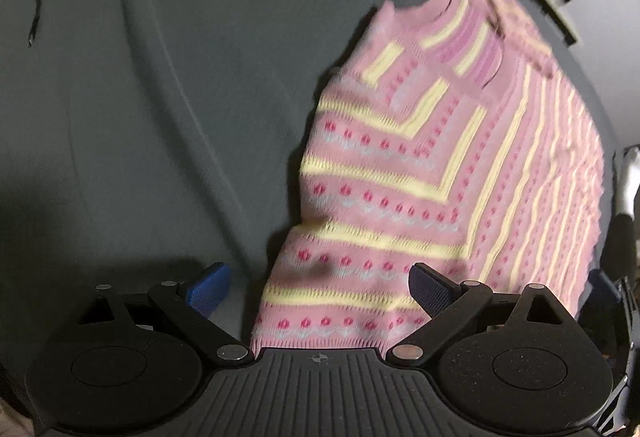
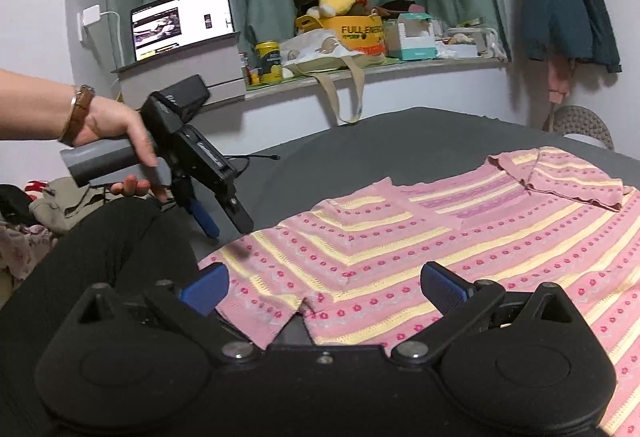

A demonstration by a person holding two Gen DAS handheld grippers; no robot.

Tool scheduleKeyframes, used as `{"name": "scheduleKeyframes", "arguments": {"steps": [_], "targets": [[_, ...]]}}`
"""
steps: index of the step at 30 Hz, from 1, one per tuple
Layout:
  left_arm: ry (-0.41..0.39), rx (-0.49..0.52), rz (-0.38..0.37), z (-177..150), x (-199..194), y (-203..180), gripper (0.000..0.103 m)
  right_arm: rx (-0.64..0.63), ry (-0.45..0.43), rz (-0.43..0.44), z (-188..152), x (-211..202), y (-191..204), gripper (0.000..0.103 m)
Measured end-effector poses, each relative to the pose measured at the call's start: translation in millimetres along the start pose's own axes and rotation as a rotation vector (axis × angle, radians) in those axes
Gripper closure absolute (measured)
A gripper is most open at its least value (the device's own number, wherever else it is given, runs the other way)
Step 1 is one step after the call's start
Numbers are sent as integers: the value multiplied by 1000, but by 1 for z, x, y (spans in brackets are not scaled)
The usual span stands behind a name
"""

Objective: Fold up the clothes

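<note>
Presently the pink sweater lies spread on the dark surface, hem toward both released claws; right claw straddles the hem, left claw hovers just beside.

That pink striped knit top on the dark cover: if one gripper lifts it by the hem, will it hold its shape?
Probably not. The knit top lies limp, one sleeve already flopped over, so it would likely drape and sag. Its open ribbed knit looks light and grippy rather than slippery.
</note>
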State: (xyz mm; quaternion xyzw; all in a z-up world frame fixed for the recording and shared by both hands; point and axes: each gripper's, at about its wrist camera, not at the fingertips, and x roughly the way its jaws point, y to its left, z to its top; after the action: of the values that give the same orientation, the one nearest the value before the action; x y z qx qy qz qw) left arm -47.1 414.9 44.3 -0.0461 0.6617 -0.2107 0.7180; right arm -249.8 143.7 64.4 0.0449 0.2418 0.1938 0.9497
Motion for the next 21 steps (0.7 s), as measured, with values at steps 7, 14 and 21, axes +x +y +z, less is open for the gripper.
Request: {"name": "scheduleKeyframes", "arguments": {"steps": [7, 14, 21], "targets": [[38, 29, 60, -1, 4, 1, 53, -13, -5, 8, 0, 0, 3, 0], [44, 39, 9, -9, 4, 5, 75, -8, -2, 14, 1, 1, 2, 0], [24, 39, 9, -15, 6, 7, 101, -21, 1, 19, 1, 1, 3, 0]]}}
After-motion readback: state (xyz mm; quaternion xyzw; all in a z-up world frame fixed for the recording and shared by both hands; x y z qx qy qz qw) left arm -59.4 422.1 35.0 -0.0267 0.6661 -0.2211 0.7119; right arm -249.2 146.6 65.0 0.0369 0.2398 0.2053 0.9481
